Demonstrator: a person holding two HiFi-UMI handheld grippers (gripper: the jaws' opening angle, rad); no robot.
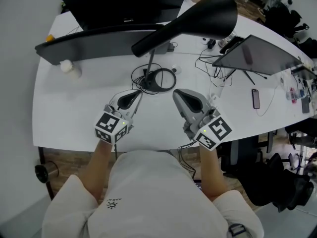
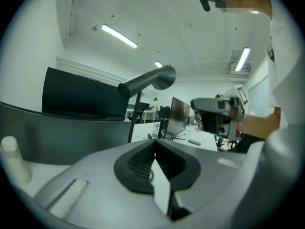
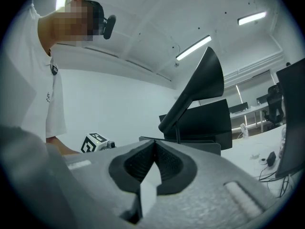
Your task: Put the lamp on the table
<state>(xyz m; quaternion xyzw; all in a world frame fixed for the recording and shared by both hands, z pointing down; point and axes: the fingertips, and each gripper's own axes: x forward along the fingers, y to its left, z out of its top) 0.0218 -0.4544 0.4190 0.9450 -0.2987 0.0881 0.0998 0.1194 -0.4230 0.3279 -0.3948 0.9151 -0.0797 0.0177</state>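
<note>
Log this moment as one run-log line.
lamp: upright on table | left gripper: shut, empty | right gripper: shut, empty | status: lamp placed, not held

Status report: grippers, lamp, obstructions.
Left gripper shut, empty. Right gripper shut, empty. Lamp standing on table, clear of both grippers. Loose cables beside it.

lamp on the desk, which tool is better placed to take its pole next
Left, narrowly. Both are shut and empty, but the left tool has its tip nearer the lamp pole, which rises almost straight ahead of it. The right tool sits a little farther off.
</note>
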